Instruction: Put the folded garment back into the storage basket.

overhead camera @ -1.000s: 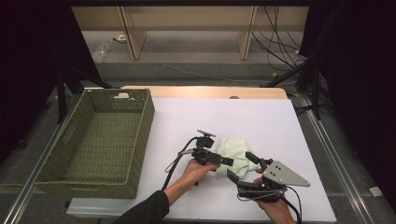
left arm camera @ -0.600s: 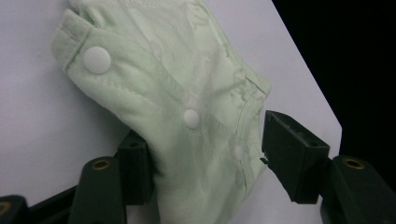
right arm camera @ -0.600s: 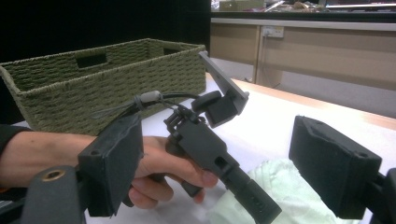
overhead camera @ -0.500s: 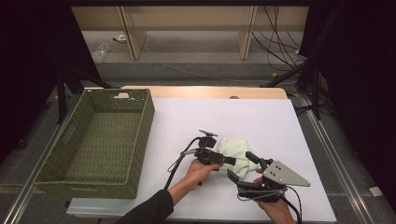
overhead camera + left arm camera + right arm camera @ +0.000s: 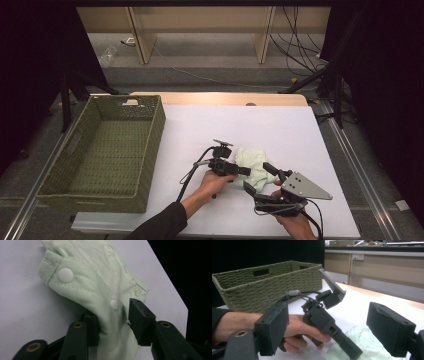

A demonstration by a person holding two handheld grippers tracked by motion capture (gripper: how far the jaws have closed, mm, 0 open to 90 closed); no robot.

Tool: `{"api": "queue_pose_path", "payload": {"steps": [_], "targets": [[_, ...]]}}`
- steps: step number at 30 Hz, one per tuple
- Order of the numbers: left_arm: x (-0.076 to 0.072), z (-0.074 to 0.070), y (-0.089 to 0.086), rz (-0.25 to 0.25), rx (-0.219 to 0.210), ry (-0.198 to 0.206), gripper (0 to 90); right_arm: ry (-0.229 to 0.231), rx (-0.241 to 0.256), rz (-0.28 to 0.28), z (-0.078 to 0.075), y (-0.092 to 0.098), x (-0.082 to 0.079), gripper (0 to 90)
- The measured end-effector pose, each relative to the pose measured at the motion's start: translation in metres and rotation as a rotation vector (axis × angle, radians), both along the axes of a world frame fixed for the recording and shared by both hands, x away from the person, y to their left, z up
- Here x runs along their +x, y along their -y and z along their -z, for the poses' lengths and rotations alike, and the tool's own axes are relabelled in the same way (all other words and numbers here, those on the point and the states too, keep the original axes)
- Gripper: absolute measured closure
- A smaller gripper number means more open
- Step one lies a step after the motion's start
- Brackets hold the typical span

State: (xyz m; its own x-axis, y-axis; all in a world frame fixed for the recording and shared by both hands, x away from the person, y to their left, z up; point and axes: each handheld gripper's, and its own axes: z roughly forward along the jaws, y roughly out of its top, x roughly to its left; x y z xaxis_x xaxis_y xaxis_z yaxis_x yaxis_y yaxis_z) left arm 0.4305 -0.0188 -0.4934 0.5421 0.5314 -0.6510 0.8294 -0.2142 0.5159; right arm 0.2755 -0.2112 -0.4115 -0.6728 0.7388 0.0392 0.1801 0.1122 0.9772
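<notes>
Pale green garment (image 5: 254, 166) crumpled on white surface (image 5: 280, 130), lower centre of high view, well right of woven basket (image 5: 107, 150) at left. Left gripper (image 5: 112, 320) straddling a fold of the garment, jaws apart with cloth bunched between them, touching the left jaw, small gap to the right one; not clamped. White snap button (image 5: 65, 274) visible upper left of left gripper view. Right gripper (image 5: 260, 180) at lower right of high view, jaws wide apart, holding nothing, just beside the garment's lower right edge. Left hand (image 5: 294, 331) around its gripper handle.
</notes>
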Motion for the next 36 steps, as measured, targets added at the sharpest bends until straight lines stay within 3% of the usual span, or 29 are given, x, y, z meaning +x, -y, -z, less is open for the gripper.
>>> {"api": "queue_pose_path", "payload": {"steps": [5, 9, 17, 28, 34, 36], "targets": [[-0.001, -0.001, 0.0, 0.001, 0.0, 0.024, 75.1, 0.001, -0.001, -0.001, 0.0, 0.0, 0.0, 19.1], [-0.002, -0.002, 0.001, 0.013, 0.004, 0.049, 78.9, 0.001, -0.002, -0.001, 0.0, 0.0, 0.0, 19.1], [-0.003, -0.007, -0.001, 0.033, -0.019, 0.089, 80.4, 0.0, -0.001, -0.001, 0.0, 0.0, 0.0, 19.1], [-0.004, -0.018, -0.007, 0.052, -0.06, 0.11, 80.8, 0.0, -0.002, -0.002, 0.0, 0.0, 0.0, 19.1], [-0.007, -0.032, -0.017, 0.069, -0.028, 0.178, 80.8, 0.001, -0.001, -0.001, 0.0, 0.0, 0.0, 19.1], [-0.008, -0.04, -0.024, 0.067, -0.037, 0.19, 80.8, 0.001, -0.001, -0.003, 0.0, 0.0, 0.0, 19.1]]}}
